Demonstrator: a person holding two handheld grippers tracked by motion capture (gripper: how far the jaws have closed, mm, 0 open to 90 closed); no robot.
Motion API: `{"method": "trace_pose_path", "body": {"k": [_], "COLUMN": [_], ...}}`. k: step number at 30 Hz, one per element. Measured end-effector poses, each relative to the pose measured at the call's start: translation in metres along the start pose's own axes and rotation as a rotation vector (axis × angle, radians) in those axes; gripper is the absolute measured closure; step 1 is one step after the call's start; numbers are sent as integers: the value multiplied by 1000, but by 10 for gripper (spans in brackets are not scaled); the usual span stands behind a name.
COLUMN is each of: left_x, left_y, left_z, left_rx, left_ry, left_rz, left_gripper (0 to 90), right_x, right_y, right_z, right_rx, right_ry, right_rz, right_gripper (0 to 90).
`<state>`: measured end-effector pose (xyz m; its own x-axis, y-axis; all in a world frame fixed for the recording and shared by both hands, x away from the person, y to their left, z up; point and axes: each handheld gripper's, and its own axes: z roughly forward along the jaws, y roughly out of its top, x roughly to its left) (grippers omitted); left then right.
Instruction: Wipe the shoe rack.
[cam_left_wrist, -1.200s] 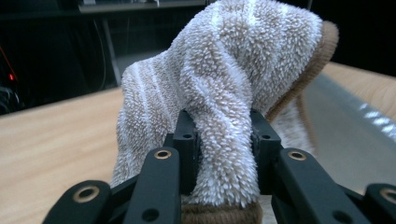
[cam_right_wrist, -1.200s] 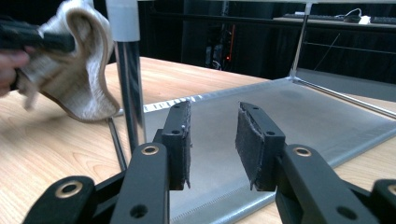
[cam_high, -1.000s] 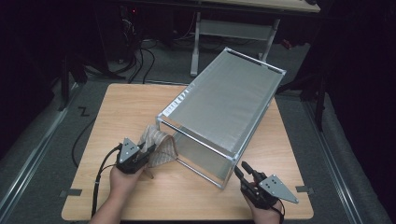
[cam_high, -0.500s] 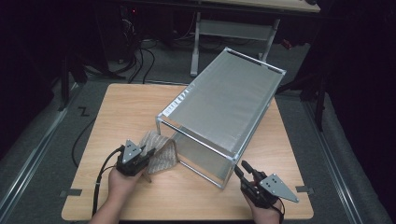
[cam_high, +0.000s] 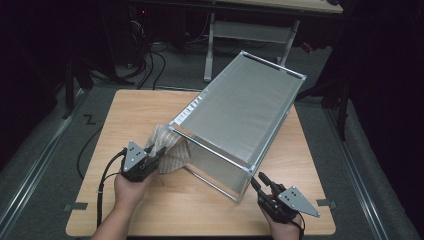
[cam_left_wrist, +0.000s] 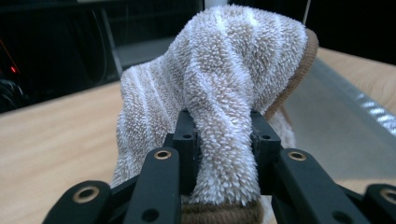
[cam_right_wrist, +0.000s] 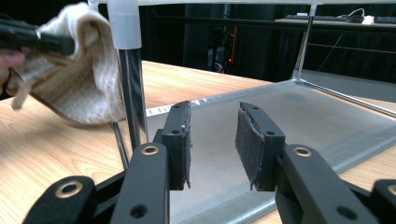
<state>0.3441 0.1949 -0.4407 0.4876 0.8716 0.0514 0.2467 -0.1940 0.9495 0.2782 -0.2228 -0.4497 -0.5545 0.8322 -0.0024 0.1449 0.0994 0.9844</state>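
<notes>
Left gripper clamps striped towel by bunched fold, lifted at near-left corner of mesh box, likely so cloth clears frame. Towel's long axis slants from jaws toward box opening, loose end drooping. Right gripper, jaws parted and empty, waits at near-right corner post.

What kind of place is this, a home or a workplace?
Probably a lab or workshop, not a home: a bare wooden table on grey carpet, cables trailing over the floor behind it, and a metal-legged desk in the dark background.
</notes>
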Motion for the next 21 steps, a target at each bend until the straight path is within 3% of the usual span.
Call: {"method": "trace_pose_path", "body": {"k": [4, 6, 9, 15, 21], "left_x": [-1, -2, -3, -3, -4], "left_y": [-20, -23, -38, -50, -48], "left_z": [11, 13, 22, 31, 30], "left_rx": [67, 77, 159, 263, 255], "left_ry": [-15, -16, -23, -34, -27], "left_rz": [-15, -17, -8, -1, -5], "left_gripper": [701, 701, 700, 700, 699], "right_x": [0, 0, 1, 1, 1], "right_y": [0, -1, -1, 0, 0], "right_z": [0, 1, 1, 0, 1], "right_rx": [3, 5, 7, 6, 4], "right_ry": [1, 1, 3, 4, 6], "right_rz": [1, 1, 1, 1, -2], "right_gripper": [656, 656, 656, 656, 656]}}
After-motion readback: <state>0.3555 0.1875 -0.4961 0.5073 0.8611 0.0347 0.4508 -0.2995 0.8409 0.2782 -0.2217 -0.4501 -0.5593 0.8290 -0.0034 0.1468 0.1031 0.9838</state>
